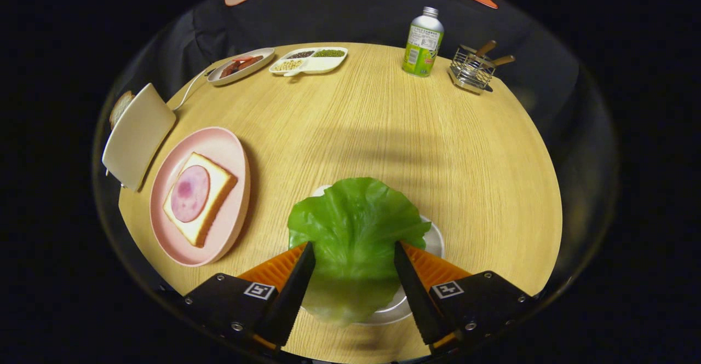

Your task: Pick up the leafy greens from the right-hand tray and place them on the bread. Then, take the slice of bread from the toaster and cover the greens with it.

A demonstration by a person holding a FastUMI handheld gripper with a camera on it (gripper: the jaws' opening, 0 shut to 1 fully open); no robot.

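A green leaf (353, 227) lies on a small white tray (435, 241) on the wooden table, directly between and under my fingers. My gripper (355, 250) is open, its fingertips spread on either side of the leaf, and I cannot tell whether they touch it. To the left, a pink plate (230, 150) holds a slice of bread (218, 180) topped with a round slice of ham (190, 193). Farther left stands a cream toaster (138, 134) with a bread slice (120, 107) poking out behind it.
At the table's far side are a plate of food (241, 65), a divided white dish of beans (309, 60), a green-labelled bottle (423, 41) and a wire rack (472, 68) with wooden-handled utensils. A cord runs from the toaster.
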